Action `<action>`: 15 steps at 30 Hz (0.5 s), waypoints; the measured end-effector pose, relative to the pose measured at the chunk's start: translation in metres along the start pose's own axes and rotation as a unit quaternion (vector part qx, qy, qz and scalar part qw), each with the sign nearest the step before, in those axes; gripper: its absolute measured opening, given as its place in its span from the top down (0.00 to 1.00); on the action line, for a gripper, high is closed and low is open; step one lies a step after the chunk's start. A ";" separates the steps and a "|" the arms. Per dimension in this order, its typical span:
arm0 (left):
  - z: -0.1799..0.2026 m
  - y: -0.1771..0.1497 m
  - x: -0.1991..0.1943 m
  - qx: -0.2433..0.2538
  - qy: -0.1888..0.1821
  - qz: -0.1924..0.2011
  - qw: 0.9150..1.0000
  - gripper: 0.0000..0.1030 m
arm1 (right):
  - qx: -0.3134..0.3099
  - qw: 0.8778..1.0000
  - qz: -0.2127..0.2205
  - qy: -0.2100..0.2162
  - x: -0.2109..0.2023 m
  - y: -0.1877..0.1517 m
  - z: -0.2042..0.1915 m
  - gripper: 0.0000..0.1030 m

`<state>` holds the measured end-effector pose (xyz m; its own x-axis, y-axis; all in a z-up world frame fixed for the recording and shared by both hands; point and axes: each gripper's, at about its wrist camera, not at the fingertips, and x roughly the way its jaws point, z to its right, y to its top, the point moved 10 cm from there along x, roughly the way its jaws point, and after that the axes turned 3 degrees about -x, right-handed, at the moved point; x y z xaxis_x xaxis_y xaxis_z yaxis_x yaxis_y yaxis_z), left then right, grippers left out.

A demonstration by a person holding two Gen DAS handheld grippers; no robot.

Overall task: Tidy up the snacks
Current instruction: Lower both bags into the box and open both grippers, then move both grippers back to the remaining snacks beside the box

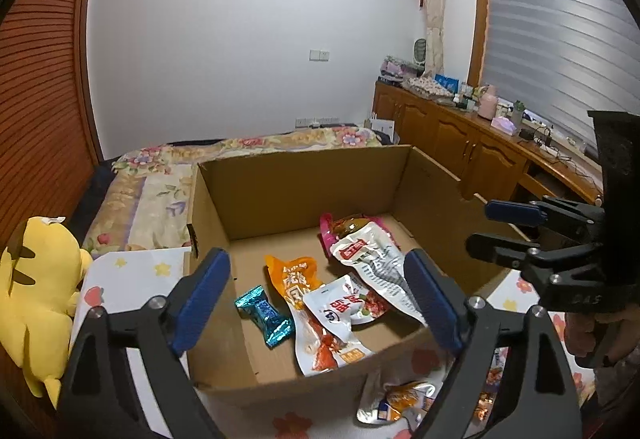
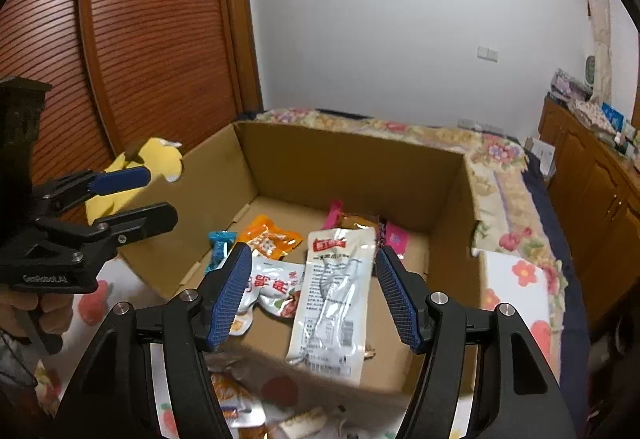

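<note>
A: Bedroom setting, white wall behind, floral bedspread (image 1: 160, 191) running across mid-frame. Cardboard box (image 1: 304, 179) sits open-topped at centre on a flower-print cloth (image 1: 132, 267). Yellow plush toy (image 1: 36, 279) at lower left of the left wrist view.

B: Gripper states?

A: Left gripper (image 1: 316, 303) spread wide, nothing between the pads, hovering at the box's near wall. Right gripper (image 2: 312, 299) partly spread. The white-and-silver pouch (image 2: 332, 299) lies in line with its gap, but the pads do not press it; looks free.

B: Where are the snacks?

A: Mostly on the box floor: teal candy (image 1: 264, 315) lower left, orange packet (image 1: 292, 279) beside it, white-and-red packet (image 1: 344, 303) overlapping that, pink-edged packet (image 1: 340, 227) toward the back. More packets (image 1: 400, 399) lie outside on the cloth, bottom of frame, below the near wall.

B: Handling?

A: Judgement: all light, flat foil or film pouches, limp and slick. A pinch at a sealed end or long edge should hold better than across the puffy middle. The candy is small; take it across the body, not the twisted ends.

B: Clearance?

A: Box walls are tall on the far and side edges, lower at the near edge. Open room above the box. The two grippers sit near each other, so the loose packets at bottom want one gripper at a time.
</note>
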<state>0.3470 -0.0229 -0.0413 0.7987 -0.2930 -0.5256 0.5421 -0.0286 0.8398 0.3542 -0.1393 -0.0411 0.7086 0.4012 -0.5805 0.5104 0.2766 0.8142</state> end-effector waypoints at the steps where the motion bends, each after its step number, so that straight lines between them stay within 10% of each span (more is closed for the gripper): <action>1: 0.001 -0.001 -0.003 0.001 0.000 0.001 1.000 0.13 | 0.001 1.000 0.005 -0.003 -0.006 -0.001 0.000 0.36; 15: 0.030 -0.042 -0.049 0.007 -0.004 0.004 1.000 0.08 | 0.017 0.999 0.025 -0.034 -0.077 -0.048 0.004 0.36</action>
<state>0.2778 -0.0359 -0.0464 0.8008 -0.3018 -0.5174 0.5315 -0.0403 0.8461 0.2769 -0.1866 -0.0355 0.7646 0.3528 -0.5393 0.4889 0.2276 0.8421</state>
